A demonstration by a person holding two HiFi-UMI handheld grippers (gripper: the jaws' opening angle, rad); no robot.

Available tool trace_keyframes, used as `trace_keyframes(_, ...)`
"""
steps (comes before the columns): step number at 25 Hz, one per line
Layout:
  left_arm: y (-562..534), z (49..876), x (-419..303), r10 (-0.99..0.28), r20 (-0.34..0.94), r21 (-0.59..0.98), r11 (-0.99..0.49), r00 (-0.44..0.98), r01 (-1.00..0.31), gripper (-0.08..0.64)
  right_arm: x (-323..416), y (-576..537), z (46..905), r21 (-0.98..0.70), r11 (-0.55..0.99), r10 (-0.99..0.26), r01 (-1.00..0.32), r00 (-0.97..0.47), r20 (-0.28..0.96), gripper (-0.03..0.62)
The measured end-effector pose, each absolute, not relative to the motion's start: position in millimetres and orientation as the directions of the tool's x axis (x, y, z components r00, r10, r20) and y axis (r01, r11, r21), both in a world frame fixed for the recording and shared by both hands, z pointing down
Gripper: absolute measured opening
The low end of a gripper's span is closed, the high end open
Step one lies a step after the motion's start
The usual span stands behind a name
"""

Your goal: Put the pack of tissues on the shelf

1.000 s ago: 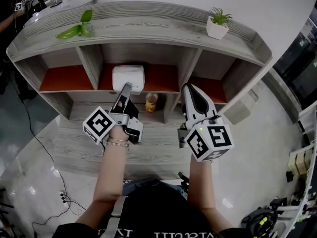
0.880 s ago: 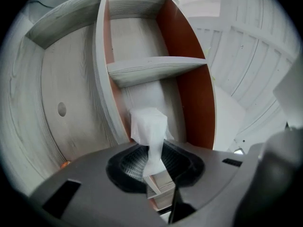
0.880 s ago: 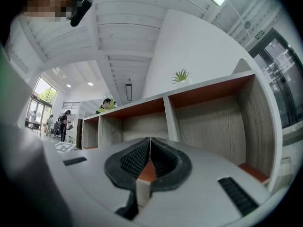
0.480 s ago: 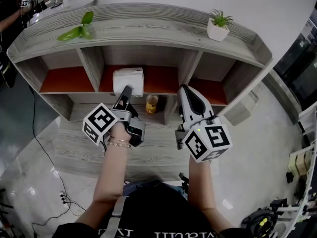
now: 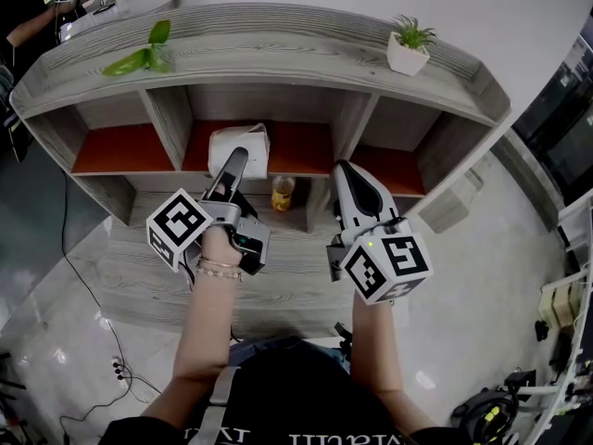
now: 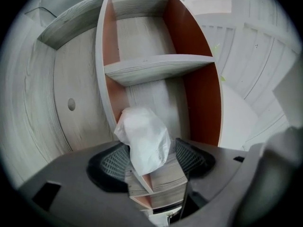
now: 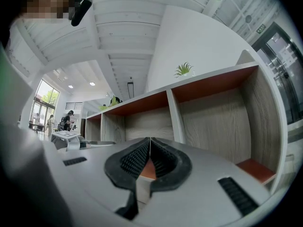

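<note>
**Asker:** Where was the pack of tissues [image 5: 239, 146] at that point?

**Me:** On the orange floor of the shelf's [image 5: 278, 28] middle upper compartment, toward its left and front. My left gripper [image 6: 150, 161] was opening its jaws. The pack lay between them, no longer squeezed, and the right pad stood clear of it.

**Asker:** How would you have finished well?

**Me:** I judged I should open fully, then draw straight back along the jaws, so that neither pad dragged the soft wrapper over the edge. My right gripper [image 7: 149, 156] had its jaws together on nothing and was off to the side.

**Asker:** What differed from 1 second before?

**Me:** The pack sat about where it had, though its wrapper now puckered up at the top. My left marker cube [image 5: 179, 228] had drifted slightly left. The right gripper had barely moved.
</note>
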State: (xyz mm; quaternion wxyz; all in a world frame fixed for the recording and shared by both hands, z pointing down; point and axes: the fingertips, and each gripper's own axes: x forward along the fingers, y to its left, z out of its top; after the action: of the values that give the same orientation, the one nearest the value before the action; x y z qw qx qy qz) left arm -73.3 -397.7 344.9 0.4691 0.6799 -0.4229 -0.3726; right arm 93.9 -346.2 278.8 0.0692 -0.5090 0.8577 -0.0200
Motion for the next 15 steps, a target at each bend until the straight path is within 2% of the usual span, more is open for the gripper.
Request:
trace_keyframes(4,-395,345,-72,-0.921,-0.099,0.957,-0.192,0.376,-0.217,0.324,92,-347,282,-0.112,0.488,-0.873,-0.866,-0.480,-0.092,0.018)
trace_keyframes(11,-392,354,-67,-0.906,-0.083,0.956,-0.189,0.416,-0.222,0.322,85,-351,291,-0.133,0.508,-0.861,-0.851,-0.503,-0.076,0.017)
trace_keyframes(15,-392,366,-69,-0.912,-0.026,0.961,-0.136,0.409,-0.242,0.304,78,-354,294,-0.139,0.522,-0.853,-0.841,-0.518,-0.069,0.018)
